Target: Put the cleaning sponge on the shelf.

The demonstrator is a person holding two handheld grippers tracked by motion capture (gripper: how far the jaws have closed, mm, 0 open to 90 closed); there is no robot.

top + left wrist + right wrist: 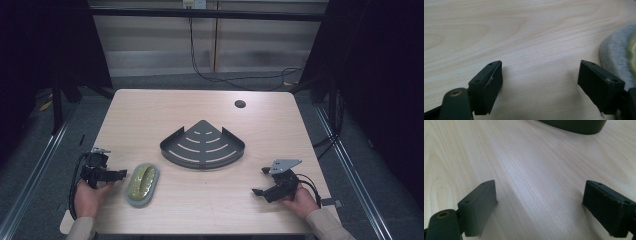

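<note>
A dark grey quarter-round corner shelf (202,148) with curved slots lies flat at the table's middle. Its rim also crosses the top of the right gripper view as the corner shelf (574,125). Near the front left rests a grey oval pad (131,196) with a yellow-green oblong piece (142,179) on it. My left gripper (111,165) sits just left of that pad, open and holding nothing. In the left gripper view my left gripper (541,67) frames bare wood, with the pad (615,56) beyond its right jaw. My right gripper (261,181) (540,185) is open and holds nothing at the front right.
The light wooden table (150,115) has a round cable hole (240,104) at the back right. Black cables (220,77) trail across the floor behind it. Dark curtains and metal frame rails flank both sides. A hand holds each gripper at the near edge.
</note>
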